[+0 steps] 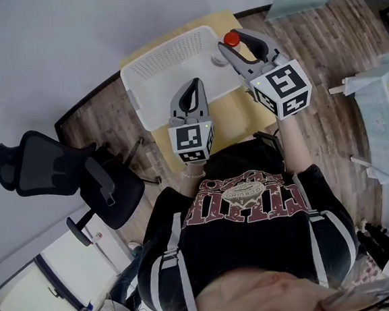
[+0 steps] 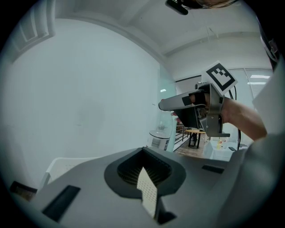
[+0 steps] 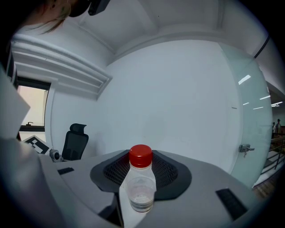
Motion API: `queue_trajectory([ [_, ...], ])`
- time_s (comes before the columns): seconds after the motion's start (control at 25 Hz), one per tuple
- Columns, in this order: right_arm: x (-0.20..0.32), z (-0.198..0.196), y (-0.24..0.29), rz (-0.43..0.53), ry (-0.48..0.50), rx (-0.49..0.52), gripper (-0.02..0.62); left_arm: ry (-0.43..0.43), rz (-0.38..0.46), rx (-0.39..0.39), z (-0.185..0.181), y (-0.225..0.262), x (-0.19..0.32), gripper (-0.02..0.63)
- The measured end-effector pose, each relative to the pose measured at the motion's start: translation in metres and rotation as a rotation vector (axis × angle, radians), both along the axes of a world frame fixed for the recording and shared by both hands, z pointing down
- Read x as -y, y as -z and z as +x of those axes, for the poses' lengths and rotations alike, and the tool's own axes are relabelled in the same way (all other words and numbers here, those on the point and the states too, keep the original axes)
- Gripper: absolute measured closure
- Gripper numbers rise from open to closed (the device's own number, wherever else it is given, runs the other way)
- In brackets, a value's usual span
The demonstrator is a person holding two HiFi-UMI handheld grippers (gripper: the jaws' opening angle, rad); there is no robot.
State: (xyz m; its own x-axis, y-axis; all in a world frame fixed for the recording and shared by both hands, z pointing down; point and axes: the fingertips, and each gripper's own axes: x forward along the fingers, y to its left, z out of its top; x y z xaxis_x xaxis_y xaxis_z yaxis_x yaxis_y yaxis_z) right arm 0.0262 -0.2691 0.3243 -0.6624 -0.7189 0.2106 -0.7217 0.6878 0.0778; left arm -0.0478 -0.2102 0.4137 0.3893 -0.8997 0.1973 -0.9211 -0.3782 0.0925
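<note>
My right gripper [image 1: 231,46] is raised over the far right corner of a white basket [image 1: 148,74] and is shut on a small clear bottle with a red cap [image 1: 232,39]. The right gripper view shows the bottle [image 3: 141,180] upright between the jaws of the right gripper [image 3: 141,187], nearly empty, with a little liquid at the bottom. My left gripper [image 1: 192,87] hovers over the basket's near edge. In its own view the left gripper [image 2: 144,173] is shut with nothing between its jaws, and the right gripper [image 2: 168,105] shows beyond it, a hand behind it.
The basket stands on a small wooden table [image 1: 235,117]. A black office chair [image 1: 68,176] is on the left, also seen as the chair [image 3: 75,141] in the right gripper view. A white cabinet [image 1: 383,111] stands on the wood floor at right. A plain wall lies ahead.
</note>
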Motion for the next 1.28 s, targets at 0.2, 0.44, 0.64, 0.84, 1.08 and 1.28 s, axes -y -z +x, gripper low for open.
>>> queue_trajectory([
  [0.2, 0.002, 0.014, -0.001, -0.002, -0.032, 0.0, 0.439, -0.022, -0.005, -0.001, 0.008, -0.002, 0.002, 0.56],
  [0.44, 0.005, 0.03, -0.003, -0.007, -0.077, 0.002, 0.439, -0.044, -0.011, -0.004, 0.015, -0.005, 0.005, 0.56],
  [0.64, 0.007, 0.043, -0.006, -0.012, -0.108, 0.002, 0.439, -0.064, -0.015, -0.008, 0.023, -0.009, 0.008, 0.56],
  [0.84, 0.005, 0.057, -0.008, -0.015, -0.142, -0.004, 0.439, -0.077, -0.017, -0.007, 0.031, -0.009, 0.006, 0.56],
  [1.08, 0.007, 0.068, -0.024, -0.048, -0.17, -0.01, 0.439, -0.083, -0.02, -0.004, 0.033, -0.01, 0.006, 0.56],
  [1.28, 0.008, 0.074, -0.045, -0.093, -0.178, -0.014, 0.439, -0.081, -0.025, 0.001, 0.033, -0.012, 0.006, 0.56],
])
